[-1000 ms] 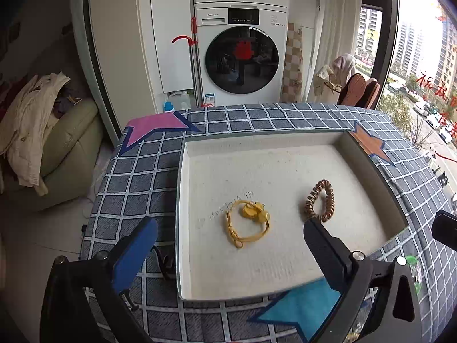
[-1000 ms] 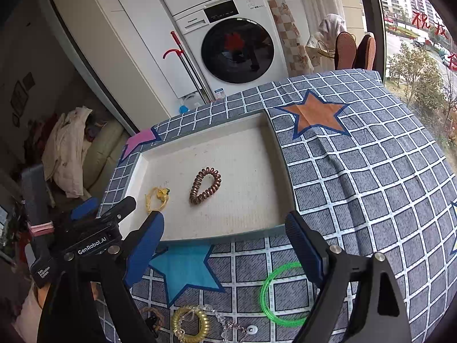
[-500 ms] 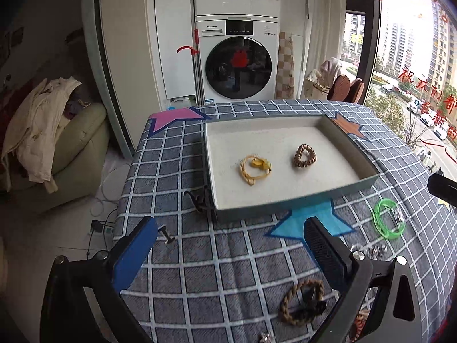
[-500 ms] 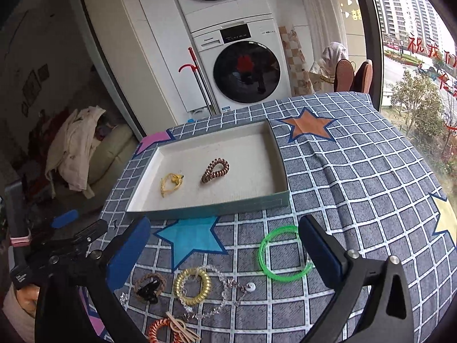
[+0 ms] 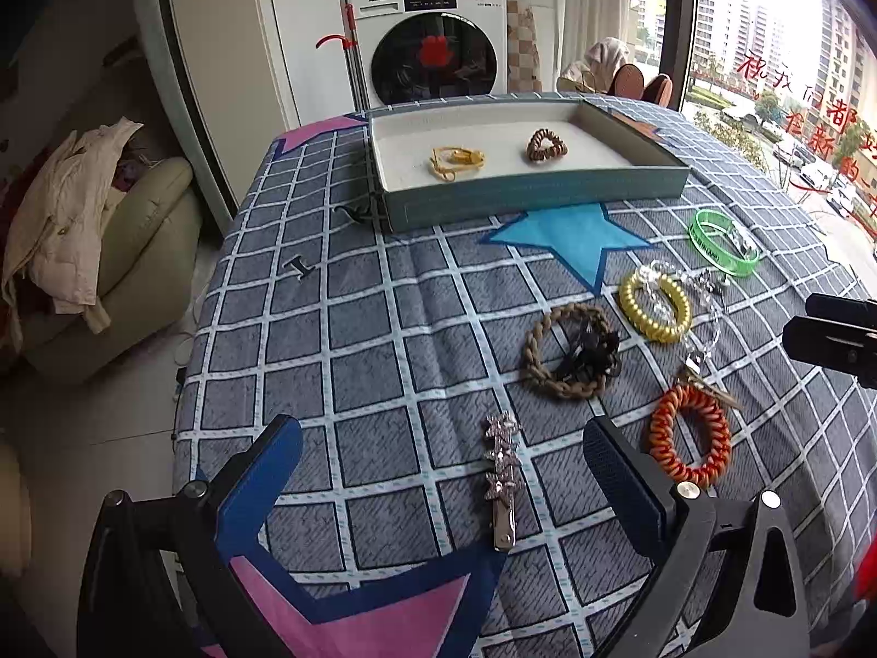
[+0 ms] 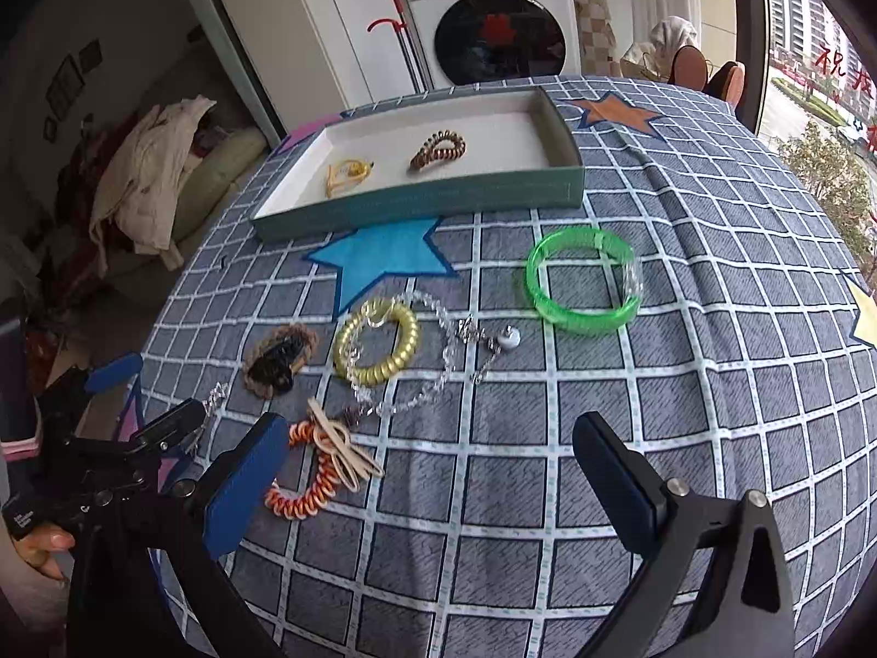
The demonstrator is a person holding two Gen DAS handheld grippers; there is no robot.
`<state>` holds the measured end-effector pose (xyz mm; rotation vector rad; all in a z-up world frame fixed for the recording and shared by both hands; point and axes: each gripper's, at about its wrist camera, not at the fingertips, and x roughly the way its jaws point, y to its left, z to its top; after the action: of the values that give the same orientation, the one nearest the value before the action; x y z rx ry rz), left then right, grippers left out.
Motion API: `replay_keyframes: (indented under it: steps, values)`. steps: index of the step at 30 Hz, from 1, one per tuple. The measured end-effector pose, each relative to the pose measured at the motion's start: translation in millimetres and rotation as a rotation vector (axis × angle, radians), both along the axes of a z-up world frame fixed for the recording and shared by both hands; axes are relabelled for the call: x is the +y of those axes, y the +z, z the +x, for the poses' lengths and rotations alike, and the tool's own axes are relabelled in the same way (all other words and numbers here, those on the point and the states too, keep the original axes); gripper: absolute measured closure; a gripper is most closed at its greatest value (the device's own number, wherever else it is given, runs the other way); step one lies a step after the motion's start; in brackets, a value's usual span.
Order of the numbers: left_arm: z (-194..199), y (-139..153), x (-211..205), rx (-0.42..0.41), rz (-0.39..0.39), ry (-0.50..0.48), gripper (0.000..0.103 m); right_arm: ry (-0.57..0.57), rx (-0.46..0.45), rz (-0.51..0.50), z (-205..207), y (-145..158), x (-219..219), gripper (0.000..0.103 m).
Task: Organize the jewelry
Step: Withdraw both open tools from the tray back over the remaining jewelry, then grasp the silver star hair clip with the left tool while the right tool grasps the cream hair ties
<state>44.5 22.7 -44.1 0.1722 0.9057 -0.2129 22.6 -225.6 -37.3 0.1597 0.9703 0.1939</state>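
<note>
A shallow tray (image 5: 537, 193) (image 6: 416, 203) at the table's far side holds a yellow bracelet (image 5: 456, 159) (image 6: 346, 174) and a brown coil tie (image 5: 546, 145) (image 6: 438, 148). Loose on the cloth lie a green bangle (image 5: 722, 244) (image 6: 582, 279), a yellow coil tie (image 5: 655, 307) (image 6: 377, 348), a clear bead chain (image 6: 438, 378), a braided brown ring with a black clip (image 5: 570, 351) (image 6: 279, 359), an orange coil tie (image 5: 689, 441) (image 6: 307, 474) and a sparkly hair clip (image 5: 501, 480). My left gripper (image 5: 444, 471) is open and empty over the hair clip. My right gripper (image 6: 430, 471) is open and empty.
The table wears a grey checked cloth with coloured stars (image 5: 570, 236). Small dark clips (image 5: 299, 267) lie left of the tray. A sofa with clothes (image 5: 82, 230) stands left of the table. A washing machine (image 6: 493, 27) stands behind it.
Both grippers have pulled back from the tray toward the table's near edge, bringing the loose jewelry into view. Both stay open and empty.
</note>
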Motion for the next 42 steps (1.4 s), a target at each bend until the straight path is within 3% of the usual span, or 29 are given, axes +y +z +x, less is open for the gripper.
replay_keyframes:
  steps: [8,14,16,26,35,39,42]
  values:
    - [-9,-11,6,0.020,0.010,0.033,0.000,0.117,-0.012,-0.168,-19,-13,24,0.000]
    - [-12,-15,7,0.028,0.010,0.038,0.000,0.175,-0.017,-0.220,-22,-19,34,0.020]
    - [-12,-16,7,0.030,0.012,0.037,0.000,0.193,-0.013,-0.234,-22,-22,38,0.034]
    - [-8,-20,5,0.049,-0.004,0.028,0.000,0.262,-0.035,-0.292,-18,-24,57,0.048]
    - [-11,-17,-2,0.060,-0.041,-0.035,0.026,0.320,-0.021,-0.272,-10,-23,69,0.067]
    - [-10,-17,-2,0.082,-0.081,-0.052,0.039,0.334,-0.005,-0.244,-10,-23,71,0.083]
    - [-12,-17,-4,0.079,-0.086,-0.064,0.048,0.329,-0.004,-0.256,-11,-23,74,0.084]
